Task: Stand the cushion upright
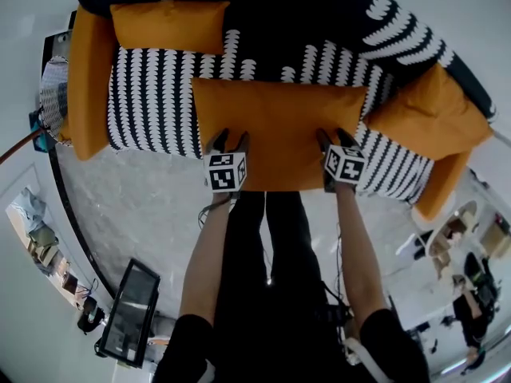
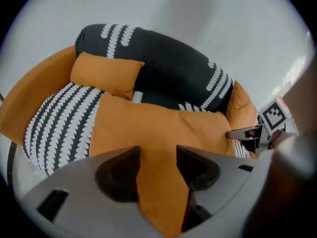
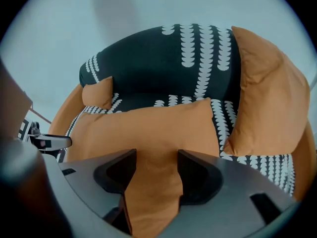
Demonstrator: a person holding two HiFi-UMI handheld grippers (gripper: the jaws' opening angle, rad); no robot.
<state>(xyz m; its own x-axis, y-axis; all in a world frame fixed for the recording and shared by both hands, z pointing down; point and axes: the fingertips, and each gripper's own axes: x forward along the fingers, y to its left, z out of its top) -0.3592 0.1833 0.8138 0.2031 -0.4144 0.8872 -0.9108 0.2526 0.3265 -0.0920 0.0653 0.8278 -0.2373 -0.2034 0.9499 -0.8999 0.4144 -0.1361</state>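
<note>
Barely started tbh: the cushion point(image 1: 279, 130) lies flat at the front edge of the sofa point(image 1: 152, 94). The left gripper point(image 1: 230, 140) and right gripper point(image 1: 335, 138) are spread wide, straddling its near edge without pinching. Lifting's all left.

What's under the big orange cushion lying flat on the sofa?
The cushion lies flat on the patterned seat, which shows on both sides of it. Anything between cushion and seat is covered.

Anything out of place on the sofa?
The large orange cushion lies flat on the seat instead of leaning on the backrest like the small cushion. The left gripper and right gripper straddle its near edge, jaws open.
</note>
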